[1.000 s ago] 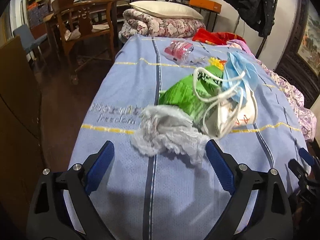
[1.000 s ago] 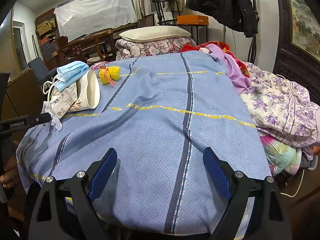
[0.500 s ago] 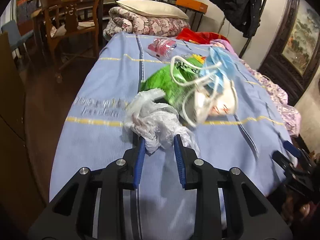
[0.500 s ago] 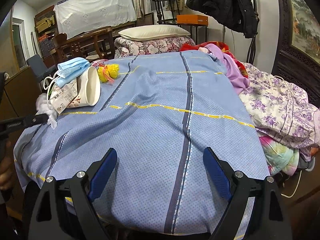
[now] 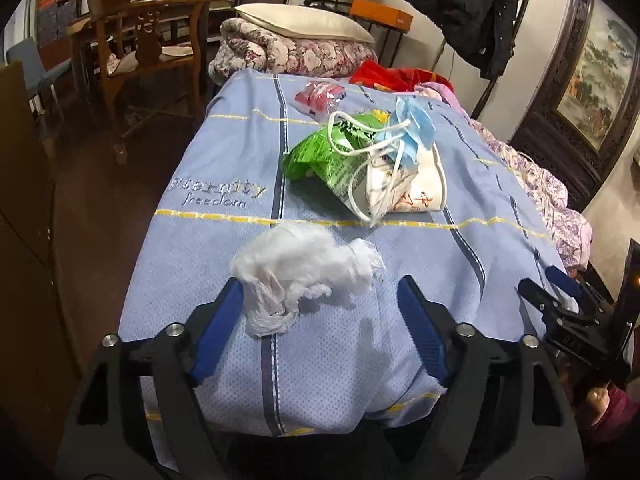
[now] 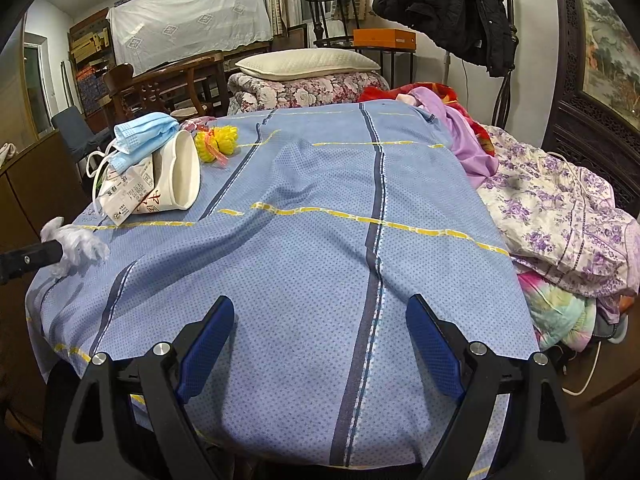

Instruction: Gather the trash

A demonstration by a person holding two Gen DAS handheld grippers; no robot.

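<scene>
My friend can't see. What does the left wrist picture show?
The left gripper is opening over a crumpled white plastic bag on a blue bedspread. Farther back lie a green wrapper, a blue face mask and a paper cup.

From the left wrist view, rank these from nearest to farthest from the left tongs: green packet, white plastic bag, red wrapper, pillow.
1. white plastic bag, crumpled on the blue sheet, between the opening left tongs, against the left pad.
2. green packet, mid-bed, beside the cup and masks.
3. red wrapper, near the far end of the sheet.
4. pillow, on the folded floral quilt beyond the bed.
</scene>
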